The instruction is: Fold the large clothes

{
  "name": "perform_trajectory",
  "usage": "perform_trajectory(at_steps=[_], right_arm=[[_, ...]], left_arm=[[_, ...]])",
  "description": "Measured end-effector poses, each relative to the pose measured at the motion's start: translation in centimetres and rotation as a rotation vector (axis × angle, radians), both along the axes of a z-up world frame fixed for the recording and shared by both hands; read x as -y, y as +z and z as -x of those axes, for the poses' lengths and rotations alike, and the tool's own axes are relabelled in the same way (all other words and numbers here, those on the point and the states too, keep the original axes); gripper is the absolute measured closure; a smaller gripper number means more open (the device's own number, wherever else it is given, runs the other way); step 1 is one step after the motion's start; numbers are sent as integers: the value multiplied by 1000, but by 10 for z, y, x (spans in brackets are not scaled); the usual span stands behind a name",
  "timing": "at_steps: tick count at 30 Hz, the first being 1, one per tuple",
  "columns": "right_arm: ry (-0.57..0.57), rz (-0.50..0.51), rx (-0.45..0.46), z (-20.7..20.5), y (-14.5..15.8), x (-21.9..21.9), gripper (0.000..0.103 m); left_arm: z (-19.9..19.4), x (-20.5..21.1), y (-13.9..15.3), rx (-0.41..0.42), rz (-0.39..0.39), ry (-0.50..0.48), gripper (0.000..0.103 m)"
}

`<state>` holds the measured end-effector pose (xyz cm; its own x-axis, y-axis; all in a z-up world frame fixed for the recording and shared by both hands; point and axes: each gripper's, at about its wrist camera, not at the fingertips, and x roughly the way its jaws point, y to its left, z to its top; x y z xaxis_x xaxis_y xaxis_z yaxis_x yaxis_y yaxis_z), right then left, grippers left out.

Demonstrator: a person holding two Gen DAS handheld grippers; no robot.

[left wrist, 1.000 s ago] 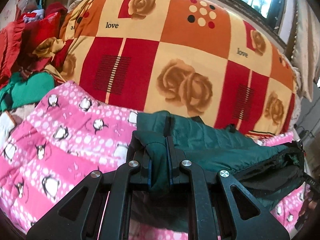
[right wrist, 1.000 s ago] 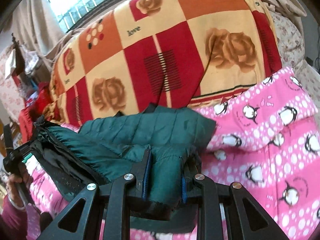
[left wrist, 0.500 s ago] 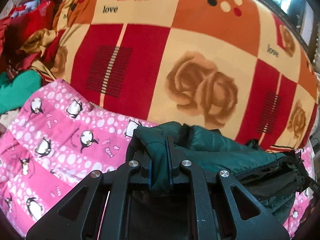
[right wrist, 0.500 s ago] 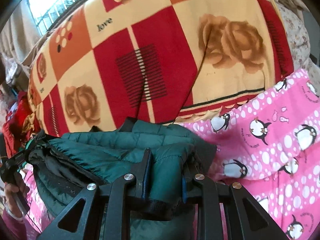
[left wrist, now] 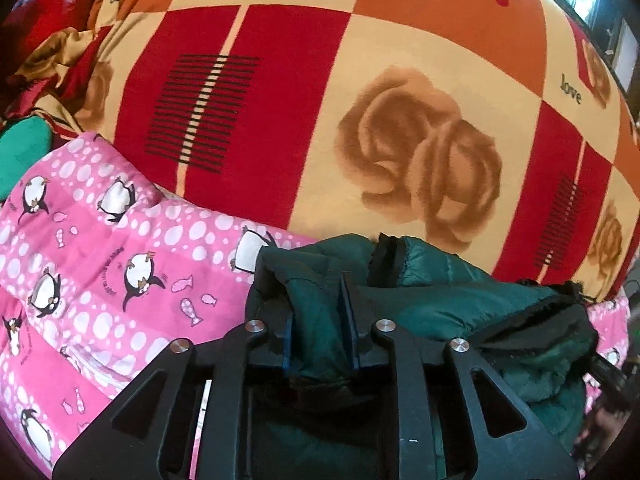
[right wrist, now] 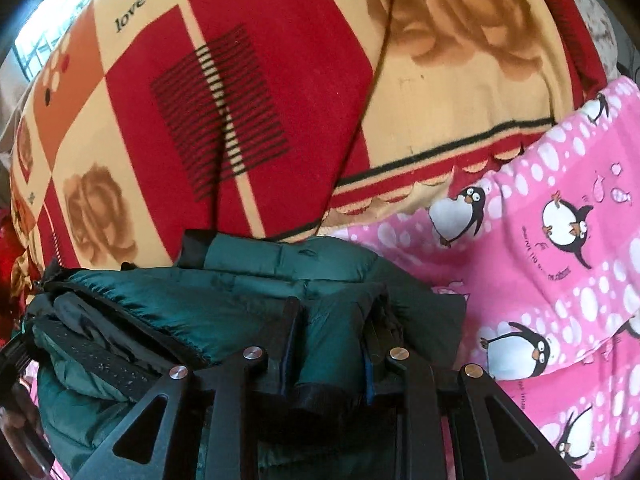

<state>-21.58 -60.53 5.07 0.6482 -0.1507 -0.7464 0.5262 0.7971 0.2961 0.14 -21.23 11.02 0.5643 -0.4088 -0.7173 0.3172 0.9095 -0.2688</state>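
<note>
Fabric of a dark green quilted jacket (left wrist: 460,300) is lying bunched between the two tools on a pink penguin-print quilt (left wrist: 100,260), which is covering the bed, with the jacket's far edge sitting just beside a large red, orange and cream rose-patterned blanket (left wrist: 320,100) that is rising behind it. The left tool (left wrist: 320,320) is pointing steeply downward and is gripping a thick fold at the jacket's left end; its jaws have just been opening slightly, yet the fold is filling the gap between them and the pads are pressing on it. The right tool (right wrist: 328,332) is likewise angling downward and is clenching a padded fold at the jacket's right end, with cloth bulging above and below its fingers. In the right wrist view the jacket (right wrist: 200,312) is showing its black lining and a black collar edge, and the pink quilt (right wrist: 560,260) is spreading toward the right side of the bed, while the rose blanket (right wrist: 280,80) is filling the upper field. At the left edge of the left wrist view a heap of red clothes (left wrist: 44,20) and a bright green cloth (left wrist: 24,152) are lying beside the quilt. Daylight from a window (right wrist: 36,52) is showing at the upper left of the right wrist view.
</note>
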Motion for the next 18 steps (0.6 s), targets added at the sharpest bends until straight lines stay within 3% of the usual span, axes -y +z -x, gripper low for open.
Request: perform_trajectory(at_steps=[2, 3, 4, 6, 8, 12, 14, 16, 17, 18], right_arm=[[-4, -15, 0, -1, 0, 2, 78], [-6, -17, 1, 0, 0, 2, 78], [-5, -13, -1, 0, 1, 2, 78], [-6, 1, -2, 0, 1, 0, 77], [-11, 12, -1, 2, 1, -2, 77], [-23, 1, -8, 1, 8, -3, 72], [-40, -13, 35, 8, 19, -4, 67], [-50, -15, 86, 19, 33, -6, 45], [-55, -8, 105, 24, 38, -8, 21], [-71, 18, 128, 31, 47, -11, 14]], left_arm=[[1, -4, 5, -8, 15, -15, 73], [5, -8, 11, -3, 34, -22, 60], [7, -11, 15, 6, 43, -20, 40], [19, -24, 29, 74, 67, 14, 17], [29, -32, 38, 120, 92, 18, 16], [38, -28, 41, 108, 66, -12, 16], [39, -23, 37, 99, 47, -22, 16], [41, -16, 31, 90, 27, -31, 16], [43, -14, 29, 85, 22, -32, 16], [42, -8, 24, 74, 14, -36, 16]])
